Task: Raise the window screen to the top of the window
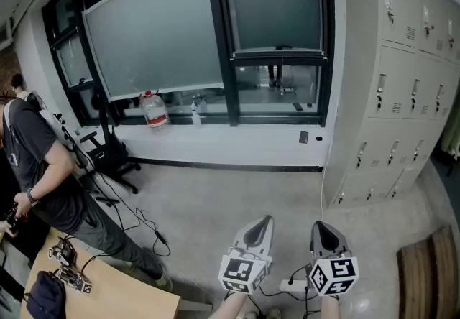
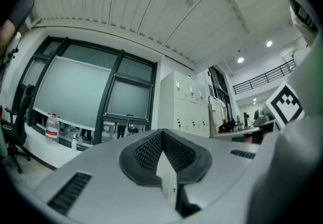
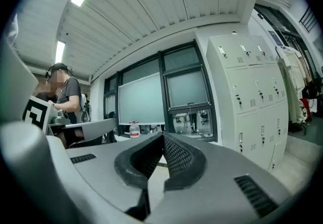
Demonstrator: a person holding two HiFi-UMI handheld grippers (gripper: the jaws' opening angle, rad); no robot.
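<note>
Left gripper [image 1: 264, 223] and right gripper [image 1: 319, 227] hang well back from the window [image 1: 215, 30], fingers pinched together, empty. Arriving closed, they'd likely slip off the window screen [image 1: 277, 12].

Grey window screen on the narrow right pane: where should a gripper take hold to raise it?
Probably the small pull at the middle of the dark bottom rail of the grey window screen, approached from the room side, from below: the rail lies level, so a central hold should lift evenly.
</note>
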